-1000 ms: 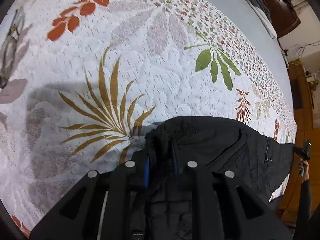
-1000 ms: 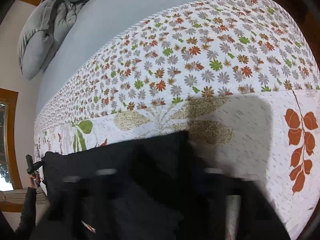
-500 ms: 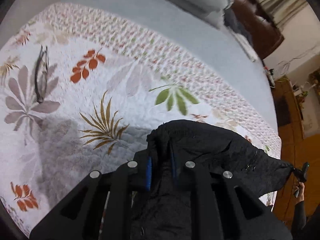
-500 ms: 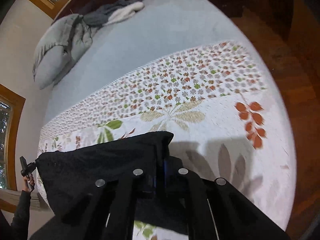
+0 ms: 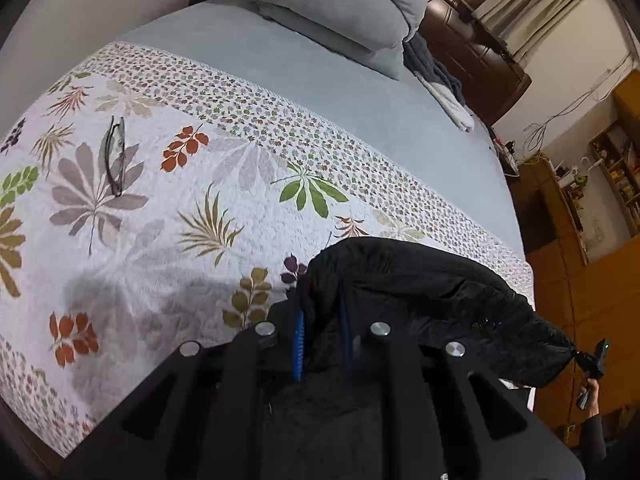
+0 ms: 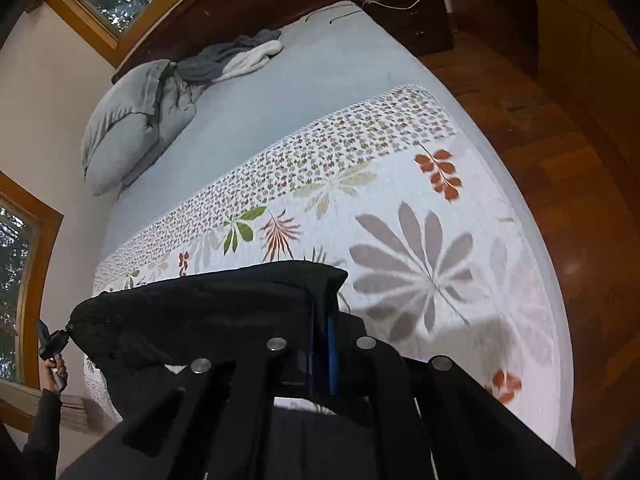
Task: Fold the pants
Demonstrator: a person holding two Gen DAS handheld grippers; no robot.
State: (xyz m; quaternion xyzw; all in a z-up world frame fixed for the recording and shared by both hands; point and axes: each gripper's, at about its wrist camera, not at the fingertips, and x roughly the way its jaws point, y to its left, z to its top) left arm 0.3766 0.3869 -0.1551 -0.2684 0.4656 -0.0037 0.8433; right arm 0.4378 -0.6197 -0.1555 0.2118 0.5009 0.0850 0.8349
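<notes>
the black pants point(image 5: 420, 292) hang in the air above the bed, stretched between the two grippers by their top edge, over the near part of the leaf-print quilt point(image 5: 168, 200). the left gripper point(image 5: 322, 344) is clamped together on a bunched fold of the pants' edge, dark cloth pressed between its blue-lined fingers point(image 5: 298, 344). the right gripper point(image 6: 320, 354) is likewise closed on the other end of that edge, with a thin layer of cloth caught between its pads. in the left wrist view the far end of the cloth gathers to a point at the right gripper, held in the person's hand point(image 5: 590, 394) near the right border; the right wrist view shows the same from the other side, the cloth gathered at the left gripper at the left border. a pair of eyeglasses point(image 5: 115, 154) lies folded on the quilt toward its left side. beyond the quilt's flowered border is a bare blue sheet point(image 6: 280, 92), with grey pillows point(image 6: 128, 120) and a grey and white blanket point(image 6: 240, 56) at the head of the bed.
</notes>
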